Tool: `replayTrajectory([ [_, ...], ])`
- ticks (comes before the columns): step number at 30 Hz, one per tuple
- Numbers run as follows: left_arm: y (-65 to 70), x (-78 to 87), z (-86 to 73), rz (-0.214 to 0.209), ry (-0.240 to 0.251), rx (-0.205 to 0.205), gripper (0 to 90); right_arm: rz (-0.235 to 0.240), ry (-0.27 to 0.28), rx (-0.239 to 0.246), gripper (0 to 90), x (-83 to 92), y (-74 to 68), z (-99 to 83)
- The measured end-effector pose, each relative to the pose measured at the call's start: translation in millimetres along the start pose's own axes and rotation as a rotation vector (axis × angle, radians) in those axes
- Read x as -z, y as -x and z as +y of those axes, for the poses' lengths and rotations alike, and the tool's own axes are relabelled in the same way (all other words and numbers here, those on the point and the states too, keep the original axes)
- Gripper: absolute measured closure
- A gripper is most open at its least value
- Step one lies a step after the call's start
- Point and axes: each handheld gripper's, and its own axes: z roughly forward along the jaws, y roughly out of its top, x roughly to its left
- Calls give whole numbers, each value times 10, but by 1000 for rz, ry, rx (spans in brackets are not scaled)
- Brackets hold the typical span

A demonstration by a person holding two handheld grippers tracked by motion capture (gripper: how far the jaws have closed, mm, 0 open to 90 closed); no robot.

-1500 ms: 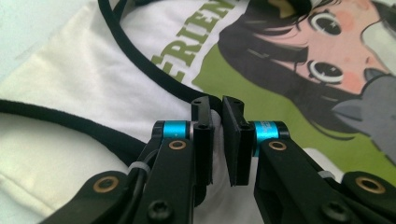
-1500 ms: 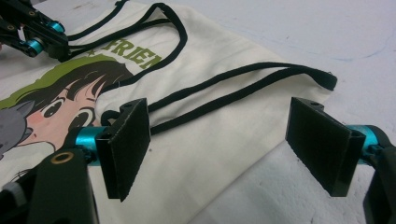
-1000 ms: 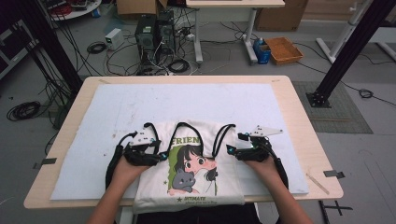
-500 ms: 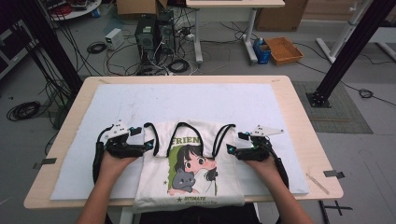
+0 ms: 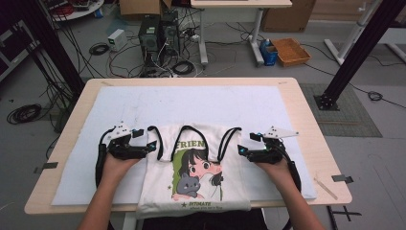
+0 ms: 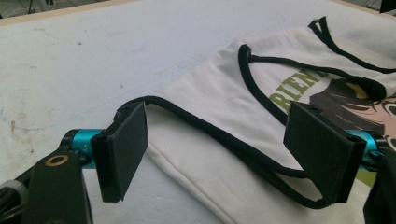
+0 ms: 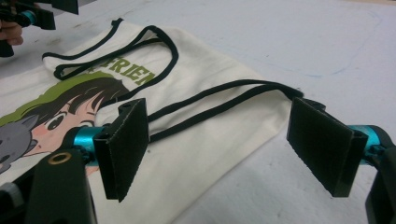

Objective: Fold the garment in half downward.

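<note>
A white sleeveless shirt (image 5: 158, 187) with black trim and a cartoon girl-and-cat print lies flat on the white mat (image 5: 215, 103), its hem at the near table edge. My left gripper (image 5: 146, 140) rests at the shirt's left armhole. Its jaws have just been opening and now stand open, with the black-trimmed armhole edge (image 6: 210, 140) lying loose between the pads. My right gripper (image 5: 248, 143) sits at the right armhole. It is open too, and the black trim (image 7: 219, 100) and white cloth (image 7: 201, 154) lie between its pads (image 7: 126, 149) untouched.
The mat covers most of a wooden table (image 5: 306, 120). Tape marks (image 5: 341, 178) sit near the right front edge. Behind the table the floor holds a computer tower (image 5: 151, 31), tangled cables, a brown tray (image 5: 289, 50) and black frame posts (image 5: 347, 52).
My left gripper slid left off the shirt's shoulder to its left edge, and its jaws opened wider. The shirt and my right gripper stayed put.
</note>
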Motion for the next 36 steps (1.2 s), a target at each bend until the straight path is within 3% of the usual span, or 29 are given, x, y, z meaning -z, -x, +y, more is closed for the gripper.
replayTrajectory([
  [10,-126,-112,59,8,-23,21,219,-19,-22,-11,212,-5,81,26],
  [11,-179,-146,47,14,-26,45,219,-23,-20,-9,212,-27,103,49],
  [14,-261,-221,45,25,-65,58,219,-38,-48,-16,212,-98,147,87],
  [26,-414,-511,172,71,-163,62,220,-95,-153,-27,215,-446,351,285],
  [29,-419,-589,173,73,-214,60,224,-105,-196,-13,260,-548,376,336],
  [31,-399,-616,178,81,-242,33,243,-114,-207,3,324,-600,373,350],
  [36,-366,-605,177,57,-235,16,379,-126,-293,5,474,-715,399,309],
])
